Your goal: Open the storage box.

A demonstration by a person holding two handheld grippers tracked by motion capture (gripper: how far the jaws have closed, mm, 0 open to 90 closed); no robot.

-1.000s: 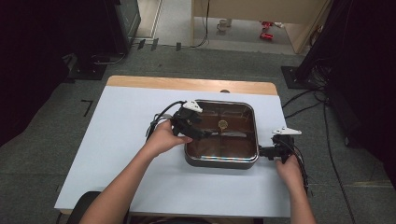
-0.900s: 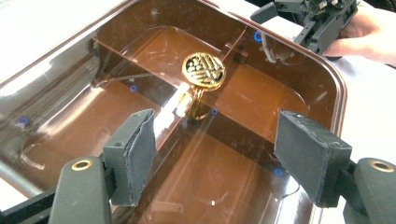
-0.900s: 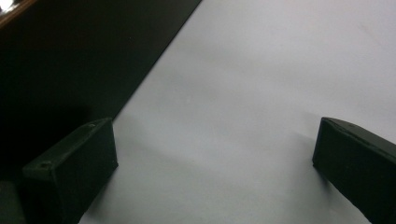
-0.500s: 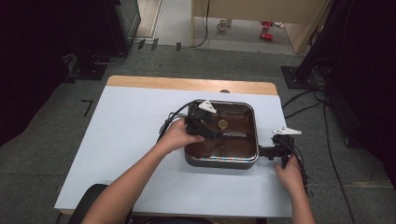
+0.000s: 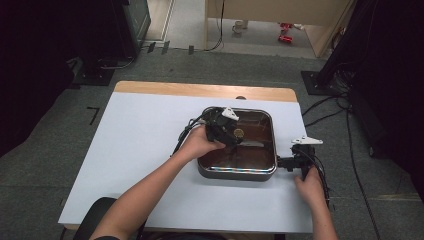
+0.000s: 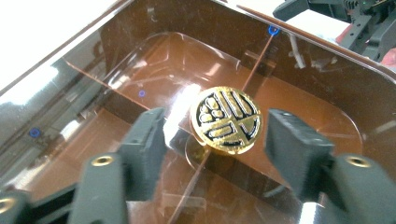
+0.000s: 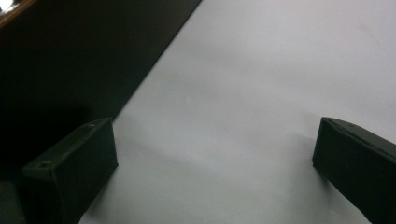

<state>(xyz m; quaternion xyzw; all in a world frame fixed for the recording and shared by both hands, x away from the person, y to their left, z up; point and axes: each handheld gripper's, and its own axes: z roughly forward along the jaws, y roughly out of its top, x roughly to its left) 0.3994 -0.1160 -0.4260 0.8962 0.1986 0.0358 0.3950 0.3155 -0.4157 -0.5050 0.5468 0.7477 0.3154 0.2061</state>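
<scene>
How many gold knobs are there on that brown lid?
1. The gold knob sits at the middle of the clear brown lid on the square box, between the open jaws of the left gripper, with a gap on each side.

Left gripper (image 5: 231, 136) above lidded pan (image 5: 255, 167)

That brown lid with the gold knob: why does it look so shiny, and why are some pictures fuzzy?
Left gripper view: white glare streaks the clear brown lid around the gold knob, and the near claw fingers are blurred. Right gripper view: soft all over, with a dark side at left. High view: the table is evenly lit, the room's edges black.
</scene>
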